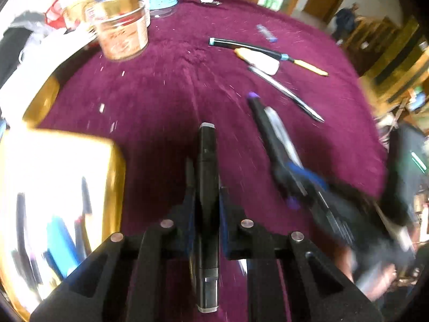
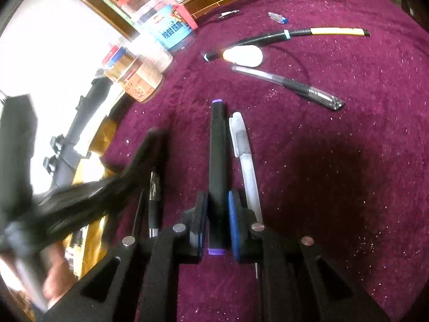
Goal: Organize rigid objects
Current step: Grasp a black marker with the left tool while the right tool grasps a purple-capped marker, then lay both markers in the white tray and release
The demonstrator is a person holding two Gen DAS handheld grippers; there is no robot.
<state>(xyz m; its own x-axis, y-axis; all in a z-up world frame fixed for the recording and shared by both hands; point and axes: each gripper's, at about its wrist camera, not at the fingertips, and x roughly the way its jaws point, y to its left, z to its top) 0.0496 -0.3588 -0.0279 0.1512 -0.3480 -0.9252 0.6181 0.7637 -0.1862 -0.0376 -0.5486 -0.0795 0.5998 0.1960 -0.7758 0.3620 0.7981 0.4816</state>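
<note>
In the left wrist view my left gripper [image 1: 206,196] is shut on a black marker with grey ends [image 1: 206,161], which points away along the fingers above the maroon cloth [image 1: 150,102]. To its right, my right gripper [image 1: 303,185] grips a black marker with purple ends [image 1: 257,110]. The right wrist view shows that right gripper [image 2: 218,214] shut on the purple-ended marker [image 2: 217,155], blue pads against both sides. A white pen [image 2: 245,158] lies on the cloth just right of it. The left gripper [image 2: 144,161] is a blur at the left.
A gold box [image 1: 115,177] holding several pens sits at the near left. Jars [image 1: 123,32] stand at the back left. Farther on the cloth lie a clear gel pen [image 2: 289,86], a white oval object [image 2: 244,56], a teal-banded black marker [image 2: 257,40] and a yellow pencil [image 2: 337,30].
</note>
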